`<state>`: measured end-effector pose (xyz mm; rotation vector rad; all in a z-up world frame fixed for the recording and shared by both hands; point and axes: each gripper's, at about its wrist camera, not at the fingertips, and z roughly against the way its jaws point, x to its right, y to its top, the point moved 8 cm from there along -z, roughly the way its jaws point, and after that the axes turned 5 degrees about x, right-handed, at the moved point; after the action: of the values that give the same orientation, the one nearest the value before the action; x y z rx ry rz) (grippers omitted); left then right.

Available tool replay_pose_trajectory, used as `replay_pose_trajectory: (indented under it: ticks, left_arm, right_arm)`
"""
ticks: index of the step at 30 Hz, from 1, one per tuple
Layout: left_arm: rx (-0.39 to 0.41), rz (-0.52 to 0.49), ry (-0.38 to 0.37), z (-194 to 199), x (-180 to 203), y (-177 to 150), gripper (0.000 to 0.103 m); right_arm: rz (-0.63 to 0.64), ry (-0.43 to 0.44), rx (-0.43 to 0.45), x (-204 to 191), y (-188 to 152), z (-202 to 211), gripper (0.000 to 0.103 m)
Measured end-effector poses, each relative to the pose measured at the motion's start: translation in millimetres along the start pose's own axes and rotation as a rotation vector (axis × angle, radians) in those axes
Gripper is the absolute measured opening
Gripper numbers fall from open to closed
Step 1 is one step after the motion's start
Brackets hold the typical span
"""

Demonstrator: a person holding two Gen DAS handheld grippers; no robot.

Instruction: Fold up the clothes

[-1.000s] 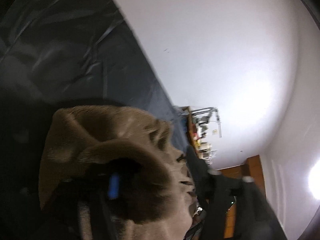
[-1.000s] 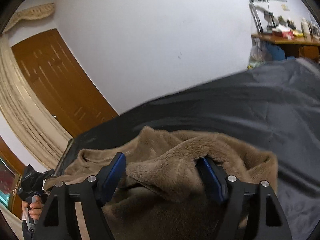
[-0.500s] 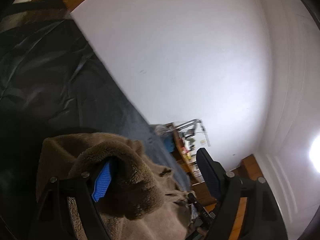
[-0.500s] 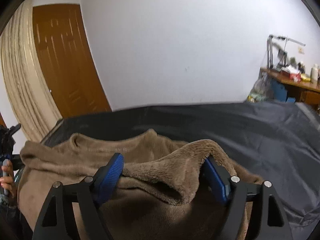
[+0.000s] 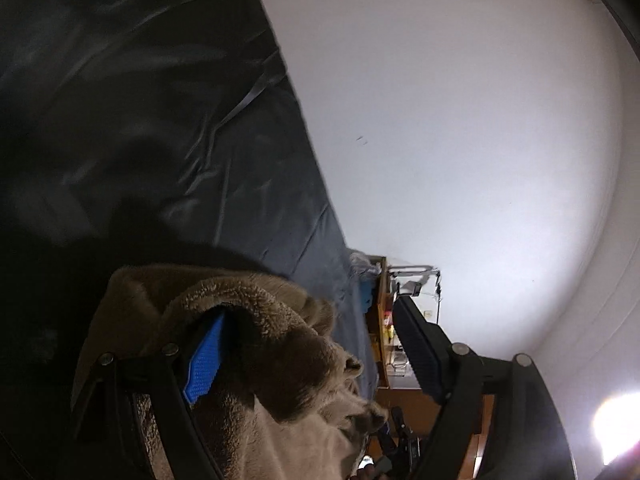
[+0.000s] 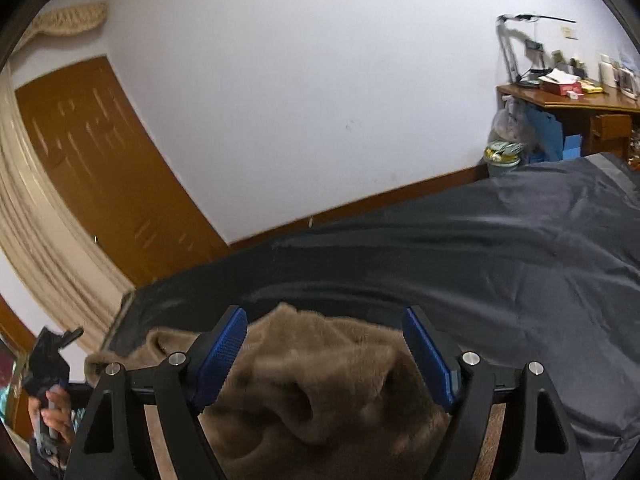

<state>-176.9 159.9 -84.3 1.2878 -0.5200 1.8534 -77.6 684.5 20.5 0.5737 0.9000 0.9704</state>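
Brown fleece garment, bunched on dark sheet

dim room; lamp glare low right in left view; strong fisheye bending; dark vignetted corners.

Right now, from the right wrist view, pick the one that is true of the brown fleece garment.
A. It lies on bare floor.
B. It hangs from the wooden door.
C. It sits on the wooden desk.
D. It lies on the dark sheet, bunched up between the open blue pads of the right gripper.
D: the brown fleece garment is heaped on the dark sheet, and the right gripper has its blue pads standing apart either side of it.
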Motion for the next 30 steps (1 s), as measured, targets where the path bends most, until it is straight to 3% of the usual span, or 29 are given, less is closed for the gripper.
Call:
replay_pose_trajectory:
  ticks: [6, 10, 16, 18, 21, 23, 26, 30]
  left_arm:
    - [-0.060, -0.128, 0.003, 14.7, 11.9, -24.8, 0.085]
    - [-0.124, -0.256, 0.025, 12.4, 25.4, -48.7, 0.093]
    - [-0.138, -0.204, 0.113, -37.4, 25.2, -33.6, 0.094]
    - [-0.054, -0.186, 0.135, -46.4, 28.4, -13.8, 0.094]
    - [0.029, -0.181, 0.116, -43.5, 36.1, -1.0, 0.095]
    - [0.049, -0.216, 0.112, -41.5, 39.0, -1.9, 0.095]
    - [0.019, -0.288, 0.099, -38.6, 43.9, -14.2, 0.096]
    - [-0.115, -0.385, 0.086, -36.6, 50.5, -40.5, 0.099]
  right_arm:
    - [0.164, -0.016, -0.048, -14.0, -23.8, 14.7, 0.082]
    - [0.284, -0.042, -0.156, -26.6, -44.5, 9.4, 0.082]
    - [0.402, -0.042, -0.339, -47.0, -70.4, -32.4, 0.082]
    - [0.389, -0.068, -0.304, -46.9, -58.2, -43.3, 0.082]
    - [0.328, -0.160, -0.161, -32.6, -27.9, -45.6, 0.082]
    - [0.280, -0.185, -0.148, -21.4, -24.5, -46.6, 0.082]
    - [0.281, -0.154, -0.146, -19.6, -29.3, -40.8, 0.082]
    - [0.319, -0.133, -0.129, -27.4, -33.2, -19.4, 0.082]
